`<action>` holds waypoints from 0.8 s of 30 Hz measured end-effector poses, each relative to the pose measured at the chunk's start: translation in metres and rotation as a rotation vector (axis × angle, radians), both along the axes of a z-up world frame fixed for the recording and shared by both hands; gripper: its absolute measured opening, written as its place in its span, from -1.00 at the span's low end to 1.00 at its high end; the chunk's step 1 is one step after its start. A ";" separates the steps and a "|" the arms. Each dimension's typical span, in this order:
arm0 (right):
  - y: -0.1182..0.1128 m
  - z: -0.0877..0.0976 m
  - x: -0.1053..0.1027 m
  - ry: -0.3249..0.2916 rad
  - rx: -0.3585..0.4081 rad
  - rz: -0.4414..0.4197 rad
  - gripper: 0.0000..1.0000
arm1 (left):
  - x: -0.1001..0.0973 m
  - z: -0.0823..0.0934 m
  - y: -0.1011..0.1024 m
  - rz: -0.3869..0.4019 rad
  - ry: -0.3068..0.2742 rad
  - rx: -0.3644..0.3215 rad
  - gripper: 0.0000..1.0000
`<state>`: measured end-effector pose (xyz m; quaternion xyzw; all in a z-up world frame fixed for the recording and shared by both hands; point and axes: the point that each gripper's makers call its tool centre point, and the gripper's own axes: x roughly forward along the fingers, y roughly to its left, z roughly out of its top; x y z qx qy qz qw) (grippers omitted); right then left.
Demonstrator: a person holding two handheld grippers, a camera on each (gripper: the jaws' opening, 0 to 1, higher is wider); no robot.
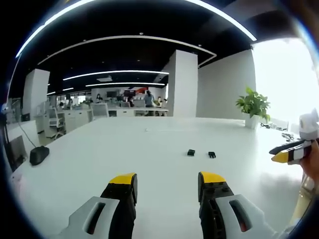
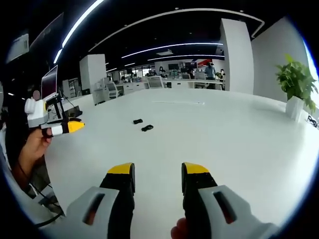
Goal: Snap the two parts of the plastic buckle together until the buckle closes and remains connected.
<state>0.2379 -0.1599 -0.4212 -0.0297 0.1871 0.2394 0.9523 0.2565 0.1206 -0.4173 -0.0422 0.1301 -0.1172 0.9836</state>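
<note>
On the broad white desk (image 1: 149, 149) the two black halves of the plastic buckle lie apart but just beside each other, one half (image 1: 191, 152) and the other half (image 1: 212, 155) out on the open middle of the top, well clear of every edge and untouched by either tool. The left gripper (image 1: 167, 181) hovers above the near edge with its yellow-tipped jaws spread wide and nothing between them, and the right gripper (image 2: 157, 174) hangs likewise, jaws parted and empty. A potted plant (image 1: 254, 107) stands near the far right corner, and a black computer mouse (image 1: 39, 155) rests by the left edge.
</note>
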 end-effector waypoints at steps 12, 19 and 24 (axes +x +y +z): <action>0.003 0.001 0.011 0.009 -0.009 0.008 -0.25 | 0.008 -0.002 -0.004 -0.019 0.001 0.003 -0.01; 0.005 0.004 0.017 0.003 -0.008 0.013 -0.25 | 0.012 0.000 -0.004 -0.023 0.003 0.008 -0.01; 0.007 0.006 0.020 0.001 -0.007 0.020 -0.25 | 0.015 0.004 -0.004 -0.022 -0.004 0.012 -0.01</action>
